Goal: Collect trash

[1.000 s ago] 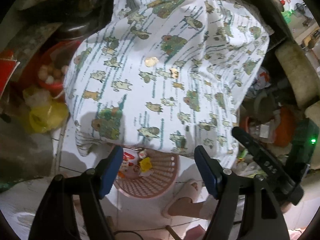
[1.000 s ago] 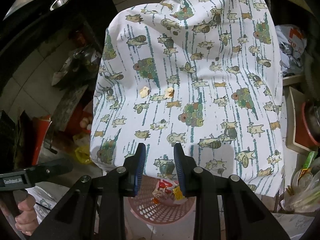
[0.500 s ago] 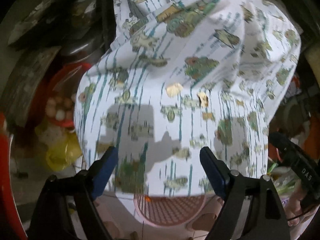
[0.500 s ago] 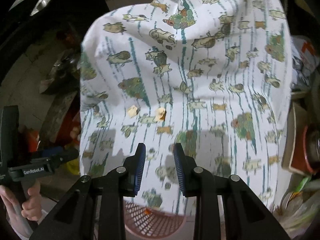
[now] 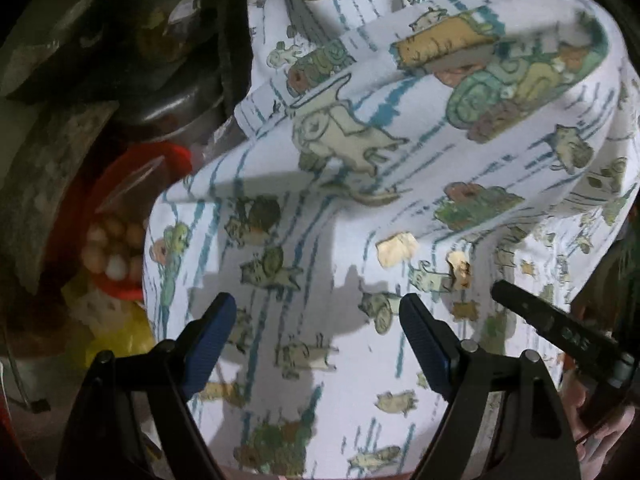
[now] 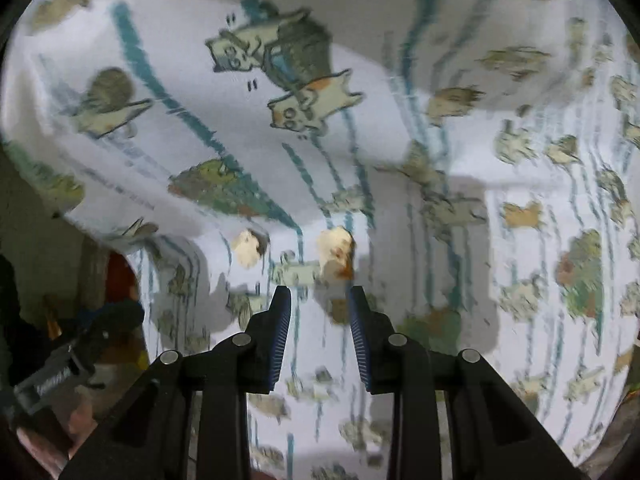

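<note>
A white tablecloth (image 5: 320, 208) printed with cats and teal stripes fills both views. Two small tan scraps lie on it side by side: the left scrap (image 5: 398, 248) (image 6: 248, 248) and the right scrap (image 5: 460, 268) (image 6: 336, 256). My left gripper (image 5: 318, 308) hovers over the cloth, open wide and empty, with both scraps up and to its right. My right gripper (image 6: 319, 294) stands open by a narrow gap, empty, its right fingertip just under the right scrap. Its black finger (image 5: 552, 328) also shows in the left wrist view, next to that scrap.
Left of the draped table a red basin (image 5: 160, 160) holds pale round things, with a yellow bag (image 5: 116, 340) below it and a dark metal pot (image 5: 172, 108) behind. A hand (image 5: 600, 420) grips the right tool. The left tool (image 6: 80, 352) shows at lower left.
Both grippers have come down and forward toward the cloth, so the scraps look much larger. The pink basket under the table edge has slipped out of view. The left jaws widened slightly.
</note>
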### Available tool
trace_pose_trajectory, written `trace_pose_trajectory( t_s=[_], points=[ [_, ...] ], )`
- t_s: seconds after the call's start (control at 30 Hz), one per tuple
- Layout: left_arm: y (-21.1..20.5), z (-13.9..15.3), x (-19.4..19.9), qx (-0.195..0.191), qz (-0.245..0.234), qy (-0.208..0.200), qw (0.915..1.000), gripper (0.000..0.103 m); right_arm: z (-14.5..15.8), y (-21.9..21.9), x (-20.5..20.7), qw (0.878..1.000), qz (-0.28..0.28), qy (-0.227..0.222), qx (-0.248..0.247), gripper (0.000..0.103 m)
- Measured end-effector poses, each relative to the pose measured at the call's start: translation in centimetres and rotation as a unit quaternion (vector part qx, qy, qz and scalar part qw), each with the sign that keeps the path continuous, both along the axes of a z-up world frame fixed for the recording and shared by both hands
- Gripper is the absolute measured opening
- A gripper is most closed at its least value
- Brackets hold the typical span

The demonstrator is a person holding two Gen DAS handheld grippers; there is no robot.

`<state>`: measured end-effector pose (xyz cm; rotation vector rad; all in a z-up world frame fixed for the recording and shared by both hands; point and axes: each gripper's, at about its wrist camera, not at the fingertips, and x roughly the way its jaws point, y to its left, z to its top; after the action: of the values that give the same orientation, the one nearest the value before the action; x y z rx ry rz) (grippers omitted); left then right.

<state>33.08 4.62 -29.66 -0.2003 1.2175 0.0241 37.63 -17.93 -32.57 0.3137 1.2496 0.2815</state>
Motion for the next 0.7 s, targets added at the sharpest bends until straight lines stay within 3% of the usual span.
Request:
trace_pose_trajectory(
  t_s=[0.07,0.1,0.17,0.33,0.37,0.43,0.5,0.63,0.7],
  points=[
    [-0.4,-0.3,0.3,0.003,-0.006,0.003,1.0,0.082,-1.0,1.4,1.1,1.0,-0.001,-0.003,-0.029,0.035],
    [-0.6,-0.5,0.5,0.003,-0.009,0.004,0.9999,0.082,-1.4,1.8,1.5,0.999,-0.004,-0.005,-0.043,0.047],
    [-0.8,-0.7,0.8,0.006,-0.016,0.004,0.9998,0.082,-2.6,2.5,2.2,0.998,-0.015,-0.001,-0.061,0.056],
    [-0.5,-1.2,1.4,-0.001,-0.006,0.01,0.9999,0.082,-3.7,3.5,2.5,0.996,-0.012,-0.003,-0.091,0.055],
    [-0.6,-1.3,1.5,-0.002,-0.005,0.011,0.9999,0.083,-3.9,3.7,2.5,0.995,-0.005,-0.006,-0.099,0.053],
    [-0.8,-1.3,1.7,0.001,-0.005,0.011,0.9999,0.083,-4.2,4.1,2.6,0.995,0.003,-0.005,-0.1,0.027],
    [-1.2,-1.4,1.8,0.005,-0.007,0.01,0.9999,0.084,-4.4,4.4,2.7,0.996,0.007,0.001,-0.089,0.01],
    [-1.9,-1.7,2.1,-0.008,-0.007,0.01,0.9999,0.086,-4.4,4.2,2.3,0.997,0.012,0.002,-0.075,0.004],
    [-2.2,-1.8,2.3,-0.016,-0.001,0.009,0.9998,0.095,-4.3,3.7,1.9,0.998,0.009,0.007,-0.061,0.003]
  ],
)
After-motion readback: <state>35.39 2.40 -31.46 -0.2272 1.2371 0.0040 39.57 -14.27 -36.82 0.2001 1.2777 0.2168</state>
